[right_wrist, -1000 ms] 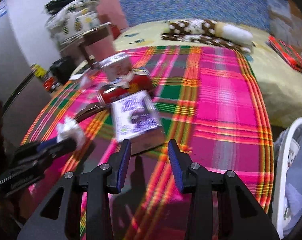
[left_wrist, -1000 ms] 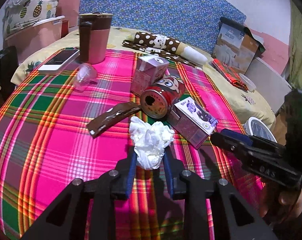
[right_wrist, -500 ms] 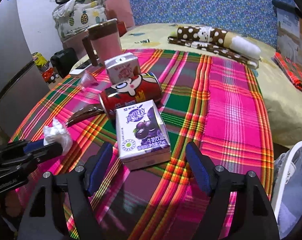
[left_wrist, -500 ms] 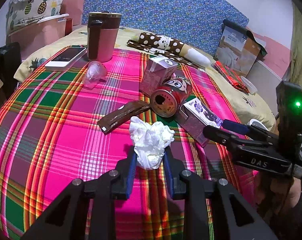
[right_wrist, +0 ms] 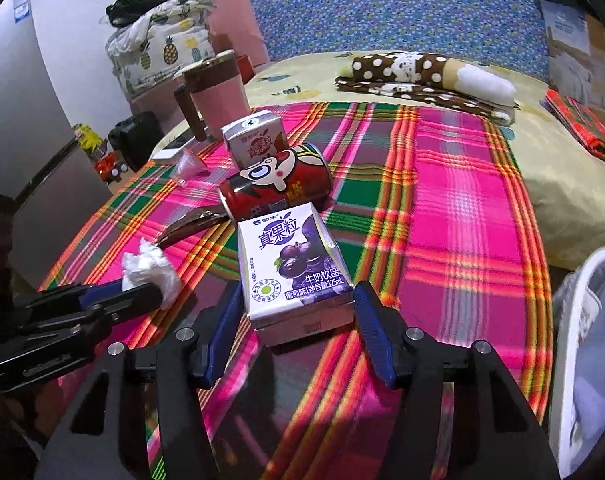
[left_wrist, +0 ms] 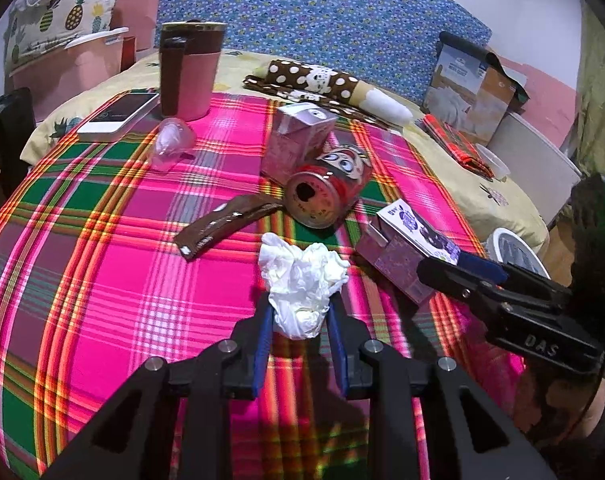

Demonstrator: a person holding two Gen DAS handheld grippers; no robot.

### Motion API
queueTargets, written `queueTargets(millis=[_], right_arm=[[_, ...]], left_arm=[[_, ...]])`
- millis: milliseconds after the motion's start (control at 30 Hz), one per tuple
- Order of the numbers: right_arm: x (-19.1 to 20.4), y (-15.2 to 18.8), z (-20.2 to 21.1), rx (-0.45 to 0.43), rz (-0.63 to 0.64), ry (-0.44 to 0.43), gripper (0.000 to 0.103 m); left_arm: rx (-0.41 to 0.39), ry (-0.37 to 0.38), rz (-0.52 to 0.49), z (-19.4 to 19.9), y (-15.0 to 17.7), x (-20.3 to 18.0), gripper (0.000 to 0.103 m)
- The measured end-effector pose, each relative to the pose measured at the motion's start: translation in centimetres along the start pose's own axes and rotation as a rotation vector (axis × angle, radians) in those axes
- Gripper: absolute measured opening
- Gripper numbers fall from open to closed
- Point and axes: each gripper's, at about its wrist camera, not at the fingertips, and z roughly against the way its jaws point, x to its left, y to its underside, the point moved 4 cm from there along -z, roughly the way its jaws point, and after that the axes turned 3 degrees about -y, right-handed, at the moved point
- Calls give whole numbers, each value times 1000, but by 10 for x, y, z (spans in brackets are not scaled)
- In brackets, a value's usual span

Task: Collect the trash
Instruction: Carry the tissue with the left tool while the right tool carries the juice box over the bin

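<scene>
So the worktop [left_wrist: 102, 280] is round-ish with a loud pink, green and orange plaid cloth over it. Sitting on it: a red drink can [left_wrist: 326, 192] tipped on its side with its open top showing in the left wrist view, a pink juice carton [left_wrist: 298, 144] standing right behind and touching it, a purple grape milk carton [right_wrist: 292, 264] lying flat just in front of the can, and a brown wrapper [left_wrist: 226, 226] beside the can. Further back there's a pink and brown mug [left_wrist: 190, 70], a white phone [left_wrist: 120, 116] next to it, and a crumpled bit of clear plastic [left_wrist: 170, 146] nearby.
</scene>
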Motion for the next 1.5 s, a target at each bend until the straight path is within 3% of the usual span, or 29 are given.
queueTargets(millis=[733,1500], right_arm=[[-26,24,82,-147,-111,68,58],[-88,45,125,-216,-223,207,58]], left_arm=[[-28,121,-140,32,9,-86,27],[-25,243,-287,23,4,-182,27]])
